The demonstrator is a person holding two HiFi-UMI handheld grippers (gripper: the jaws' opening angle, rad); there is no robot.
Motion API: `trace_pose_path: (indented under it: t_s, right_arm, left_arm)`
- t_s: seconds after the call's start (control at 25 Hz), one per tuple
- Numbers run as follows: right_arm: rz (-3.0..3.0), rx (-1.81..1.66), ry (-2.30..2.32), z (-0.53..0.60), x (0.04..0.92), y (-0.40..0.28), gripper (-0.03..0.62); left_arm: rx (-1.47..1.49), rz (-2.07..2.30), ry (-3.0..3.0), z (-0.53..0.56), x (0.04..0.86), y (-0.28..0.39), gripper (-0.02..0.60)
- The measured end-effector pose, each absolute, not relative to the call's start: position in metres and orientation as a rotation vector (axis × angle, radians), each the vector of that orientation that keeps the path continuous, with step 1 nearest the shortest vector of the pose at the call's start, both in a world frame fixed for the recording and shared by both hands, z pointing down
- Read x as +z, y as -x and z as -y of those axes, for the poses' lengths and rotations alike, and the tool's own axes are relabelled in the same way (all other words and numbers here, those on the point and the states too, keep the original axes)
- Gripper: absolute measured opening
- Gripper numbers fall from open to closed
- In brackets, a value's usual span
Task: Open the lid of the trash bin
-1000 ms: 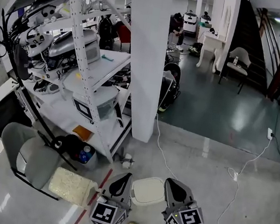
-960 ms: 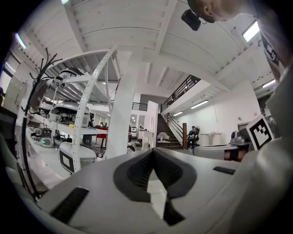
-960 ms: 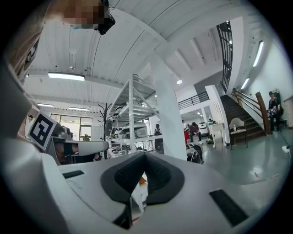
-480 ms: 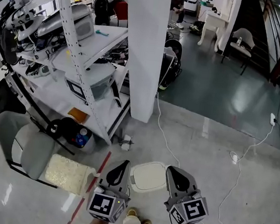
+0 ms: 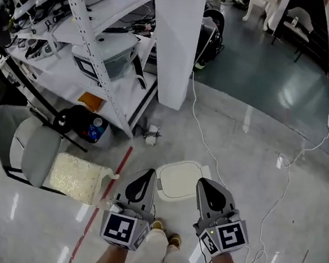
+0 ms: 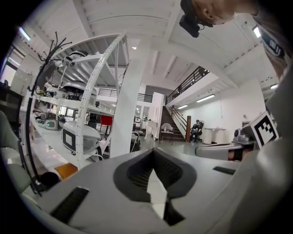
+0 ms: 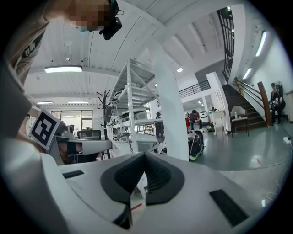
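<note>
Left gripper (image 5: pixel 144 182) and right gripper (image 5: pixel 209 190) are held low, side by side, above the person's shoes (image 5: pixel 163 236). Each one has its jaws closed tip to tip, and nothing is held in either. The bin (image 5: pixel 177 180) sits on the shiny floor (image 5: pixel 253 186) just past the grippers, and from above it shows between them. Its white lid is down flat, and no gripper touches it. A red line (image 5: pixel 106 192) runs along the floor just left of the left gripper. Beside that line lies a pale bumpy mat (image 5: pixel 75 176), and a grey chair (image 5: pixel 28 147) stands next to the mat. Farther off are a big white pillar (image 5: pixel 175 40) and a white rack (image 5: pixel 97 48) full of stuff. A thin white cable (image 5: pixel 198 126) snakes from the pillar toward the bin.
</note>
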State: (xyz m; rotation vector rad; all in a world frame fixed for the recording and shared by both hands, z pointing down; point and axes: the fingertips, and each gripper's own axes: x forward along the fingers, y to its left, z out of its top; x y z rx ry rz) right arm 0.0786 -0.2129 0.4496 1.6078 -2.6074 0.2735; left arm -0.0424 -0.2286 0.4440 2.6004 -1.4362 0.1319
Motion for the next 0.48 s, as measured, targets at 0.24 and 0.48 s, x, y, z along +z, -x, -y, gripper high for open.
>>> trace_pose_path:
  t_s: [0.24,0.48]
  right_arm:
    - [2.574,0.331,-1.597,0.203,0.489,-0.081,0.032]
    - [2.563,0.382,-1.583,0.200,0.510,-0.080,0.032]
  left_arm:
    - [0.194,1.405,-2.567,0.212,0.488,0.041,-0.002]
    - [0.217,1.389,-2.540,0.206,0.511,0.040,-0.002]
